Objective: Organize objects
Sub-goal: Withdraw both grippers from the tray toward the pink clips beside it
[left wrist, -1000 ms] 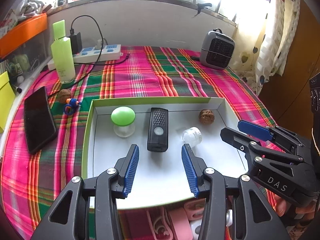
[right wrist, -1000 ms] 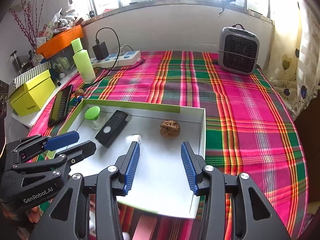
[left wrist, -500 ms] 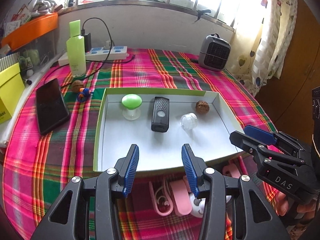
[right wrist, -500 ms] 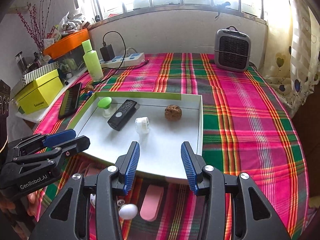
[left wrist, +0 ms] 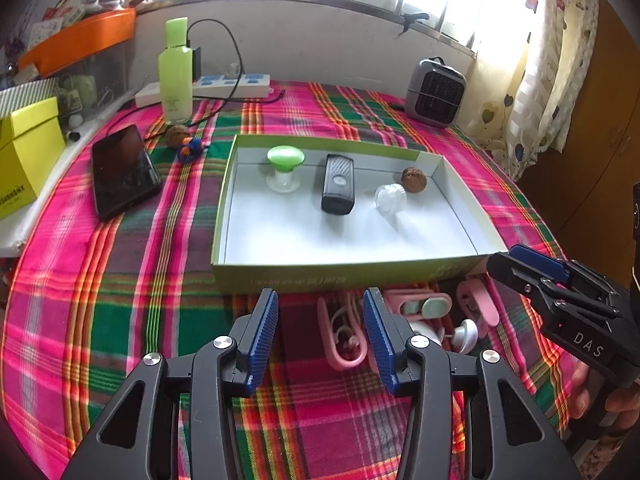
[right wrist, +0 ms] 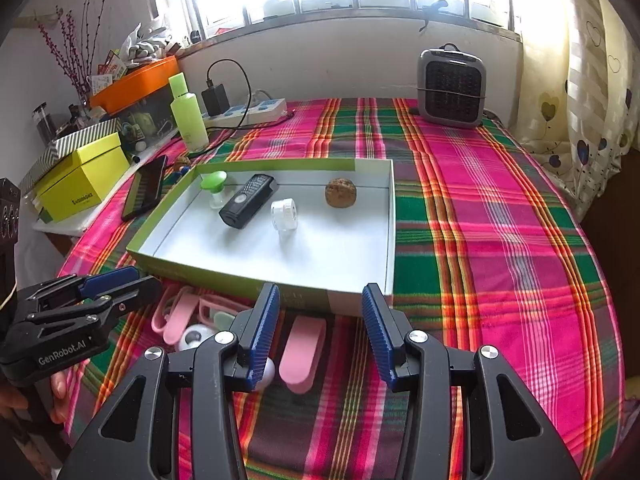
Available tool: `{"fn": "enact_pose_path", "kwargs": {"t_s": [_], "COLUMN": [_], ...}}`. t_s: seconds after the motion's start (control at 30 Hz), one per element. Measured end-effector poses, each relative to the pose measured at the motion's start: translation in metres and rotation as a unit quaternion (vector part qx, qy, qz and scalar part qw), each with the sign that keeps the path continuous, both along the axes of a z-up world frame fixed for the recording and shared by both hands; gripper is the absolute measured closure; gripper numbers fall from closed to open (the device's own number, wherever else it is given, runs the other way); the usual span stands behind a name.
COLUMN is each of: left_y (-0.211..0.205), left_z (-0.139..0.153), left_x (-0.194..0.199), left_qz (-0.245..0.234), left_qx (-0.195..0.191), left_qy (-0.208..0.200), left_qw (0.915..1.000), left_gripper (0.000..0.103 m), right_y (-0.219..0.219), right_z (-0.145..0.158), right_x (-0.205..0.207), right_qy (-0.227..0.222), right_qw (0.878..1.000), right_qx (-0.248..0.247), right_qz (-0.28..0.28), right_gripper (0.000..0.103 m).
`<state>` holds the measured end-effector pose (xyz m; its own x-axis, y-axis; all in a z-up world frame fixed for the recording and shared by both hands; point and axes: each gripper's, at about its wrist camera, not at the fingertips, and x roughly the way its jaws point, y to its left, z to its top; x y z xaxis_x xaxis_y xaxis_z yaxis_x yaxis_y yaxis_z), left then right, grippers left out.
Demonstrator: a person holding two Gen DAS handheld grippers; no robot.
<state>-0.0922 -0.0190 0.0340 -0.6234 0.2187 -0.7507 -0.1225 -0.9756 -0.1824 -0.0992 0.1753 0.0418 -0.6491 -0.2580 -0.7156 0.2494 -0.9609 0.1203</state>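
A shallow green-rimmed white box (left wrist: 344, 270) (right wrist: 256, 280) holds a green mushroom-shaped item (left wrist: 285, 164) (right wrist: 214, 186), a black remote (left wrist: 338, 190) (right wrist: 249, 200), a small clear jar (left wrist: 390, 197) (right wrist: 284, 214) and a walnut (left wrist: 414, 179) (right wrist: 341, 193). Pink clips (left wrist: 344, 332) (right wrist: 302, 350) and white pieces (left wrist: 464, 334) (right wrist: 192, 336) lie on the cloth in front of the box. My left gripper (left wrist: 320, 336) is open and empty above the cloth before the box. My right gripper (right wrist: 320, 334) is open and empty above the pink clips.
On the plaid cloth left of the box lie a black phone (left wrist: 122, 170), a second walnut (left wrist: 176, 136) and a small blue-orange toy (left wrist: 191, 148). A green bottle (left wrist: 175, 72), a power strip (left wrist: 224, 84), a grey heater (left wrist: 436, 94) and a yellow box (left wrist: 24, 148) stand around.
Both grippers have pulled back from over the box toward me and risen. The pink clips and white pieces in front of the box have come into view. Both stay open.
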Motion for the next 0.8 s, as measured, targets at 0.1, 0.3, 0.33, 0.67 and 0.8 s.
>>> {"fn": "enact_pose_path", "kwargs": {"t_s": [0.1,0.3,0.33,0.67,0.8], "left_y": [-0.004,-0.008,-0.008,-0.002,0.001], "left_z": [-0.004,-0.009,-0.010,-0.016,-0.018], "left_x": [0.005,0.012,0.013,0.016,0.015], "left_qz": [0.003,0.001,-0.003,-0.012,-0.018], "left_qx": [0.004,0.011,0.015,0.022,0.023], "left_qy": [-0.004,-0.010,-0.011,-0.025,-0.029], "left_qw": [1.0000,0.9999,0.9998,0.9994,0.9992], "left_gripper": [0.060,0.060,0.060,0.058,0.056], "right_y": [0.001,0.005,0.005,0.004,-0.001], "right_z": [-0.005,-0.013,-0.015,-0.021,-0.023], "right_x": [0.006,0.012,0.013,0.015,0.014], "right_qy": [-0.001,-0.010,-0.012,-0.020,-0.025], "right_qw": [1.000,1.000,1.000,1.000,1.000], "right_qx": [0.005,0.004,0.004,0.005,0.003], "right_qz": [0.002,0.000,0.000,0.006,0.015], "right_gripper": [0.059,0.059,0.059,0.059,0.059]}}
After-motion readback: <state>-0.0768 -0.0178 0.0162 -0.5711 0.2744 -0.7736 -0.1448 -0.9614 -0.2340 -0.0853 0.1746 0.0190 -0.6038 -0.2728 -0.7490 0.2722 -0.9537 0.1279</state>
